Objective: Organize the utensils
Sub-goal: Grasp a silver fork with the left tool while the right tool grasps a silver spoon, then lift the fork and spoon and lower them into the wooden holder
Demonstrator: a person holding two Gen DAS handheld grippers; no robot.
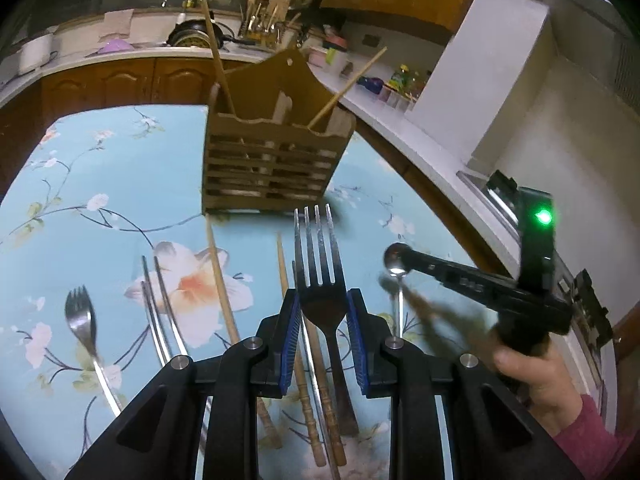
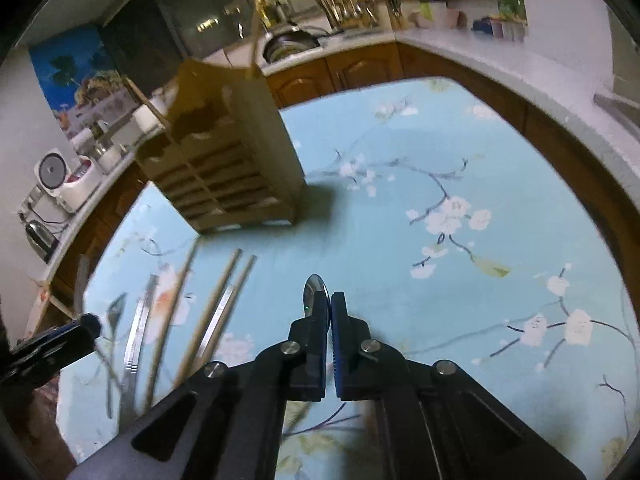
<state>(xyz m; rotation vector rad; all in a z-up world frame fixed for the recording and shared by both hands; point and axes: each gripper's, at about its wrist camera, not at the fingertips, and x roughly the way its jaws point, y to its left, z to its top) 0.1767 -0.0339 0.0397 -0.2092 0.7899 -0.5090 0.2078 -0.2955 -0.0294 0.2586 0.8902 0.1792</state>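
The left gripper (image 1: pixel 322 312) is clamping a dark-handled steel fork (image 1: pixel 320 256) at its neck between the blue pads, jaws narrow; the tines are pointing toward the slatted wooden utensil holder (image 1: pixel 272 160), and the handle's end is running back under the gripper, where it is hard to separate from the chopsticks below. The holder is standing near the far edge of the table covered in a pale blue floral cloth (image 2: pixel 440 160), with two wooden chopsticks (image 1: pixel 344 88) leaning out of its top; what else is sitting inside is hidden behind the slats.

The right gripper (image 2: pixel 330 312) is pinching the bowl of a small steel spoon (image 2: pixel 314 286) between nearly touching jaws, only the bowl's tip showing above the pads in its own view. In the left wrist view the spoon's handle is dropping toward the cloth and is partly lost in motion blur, and a hand in a pink sleeve (image 1: pixel 532 372) is gripping the right tool.

Lying on the cloth toward the near edge, in front of the holder, are a second steel fork (image 1: pixel 82 320), a pair of metal chopsticks (image 1: pixel 160 304) and several bamboo chopsticks (image 1: pixel 218 276); their near ends are cut off by the left gripper's body. In the right wrist view these are smeared, and the left gripper is only a dark shape at the picture's left edge.
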